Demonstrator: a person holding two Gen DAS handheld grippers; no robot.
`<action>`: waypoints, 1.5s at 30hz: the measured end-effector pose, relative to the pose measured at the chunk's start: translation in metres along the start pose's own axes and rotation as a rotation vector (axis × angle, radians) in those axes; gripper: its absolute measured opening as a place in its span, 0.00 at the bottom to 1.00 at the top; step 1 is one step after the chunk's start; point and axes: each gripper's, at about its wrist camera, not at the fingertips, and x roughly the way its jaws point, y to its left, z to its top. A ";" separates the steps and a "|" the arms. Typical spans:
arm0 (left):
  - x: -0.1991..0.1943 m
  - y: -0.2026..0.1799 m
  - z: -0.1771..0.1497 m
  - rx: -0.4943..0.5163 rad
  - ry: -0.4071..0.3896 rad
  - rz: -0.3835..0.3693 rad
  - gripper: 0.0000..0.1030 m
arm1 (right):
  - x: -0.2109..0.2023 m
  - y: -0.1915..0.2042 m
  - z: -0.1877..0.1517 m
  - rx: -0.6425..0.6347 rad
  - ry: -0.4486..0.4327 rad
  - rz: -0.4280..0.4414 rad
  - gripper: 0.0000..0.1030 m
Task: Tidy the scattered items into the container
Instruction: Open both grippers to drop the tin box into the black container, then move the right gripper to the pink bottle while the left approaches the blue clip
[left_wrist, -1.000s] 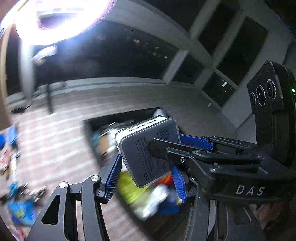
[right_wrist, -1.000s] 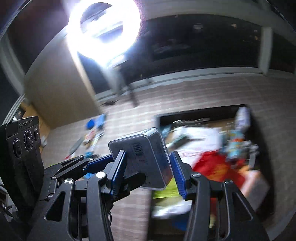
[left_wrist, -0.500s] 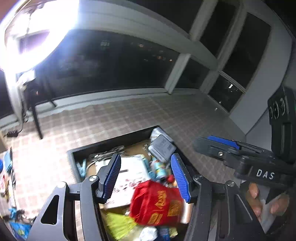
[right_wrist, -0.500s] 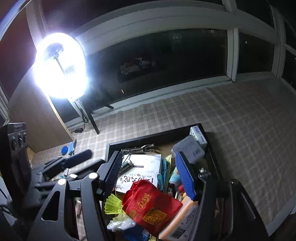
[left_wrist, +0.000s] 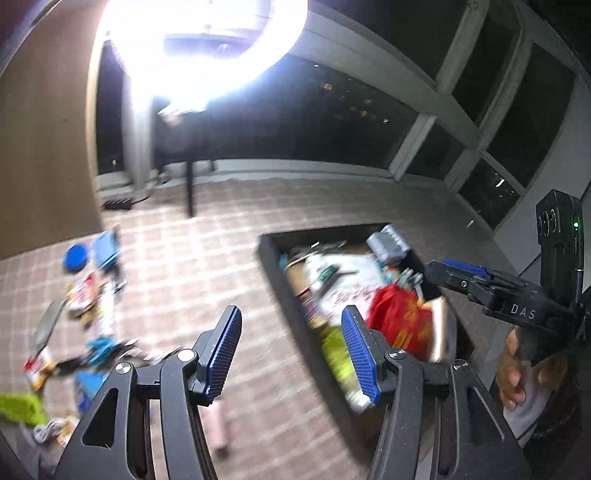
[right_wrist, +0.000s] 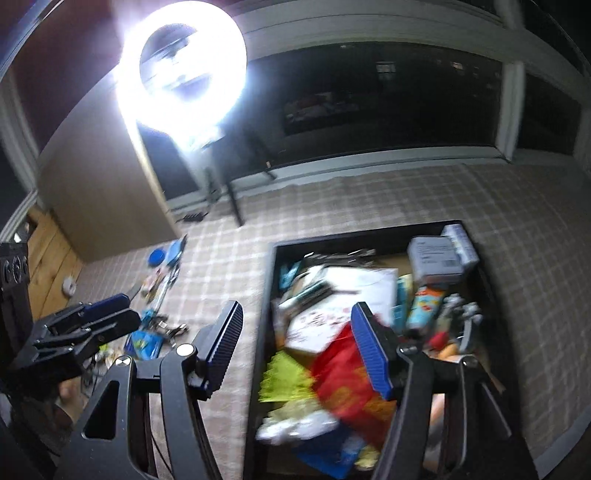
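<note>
Grey box now lies in black container (right_wrist: 271, 280); both claws (left_wrist: 291, 354) (right_wrist: 297, 350) apart, empty. Risk: heaped red packet (right_wrist: 343, 373) spills w/ more added.

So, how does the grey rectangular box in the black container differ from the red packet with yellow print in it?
The grey rectangular box looks rigid with flat faces and a barcode label; the red packet with yellow print looks soft and crumpled. The grey box lies at the far end of the black container; the red packet lies nearer the camera, partly behind a blue pad. The box is sharp, the packet blurred. Both rest inside the container, untouched by any tongs.
</note>
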 end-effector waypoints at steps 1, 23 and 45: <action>-0.006 0.009 -0.005 -0.001 0.002 0.017 0.52 | 0.002 0.012 -0.004 -0.020 0.004 0.009 0.58; -0.136 0.266 -0.123 -0.355 0.062 0.346 0.53 | 0.086 0.179 -0.044 -0.324 0.175 0.112 0.58; 0.017 0.162 -0.031 0.374 0.253 0.170 0.53 | 0.152 0.173 -0.102 -0.213 0.423 0.009 0.57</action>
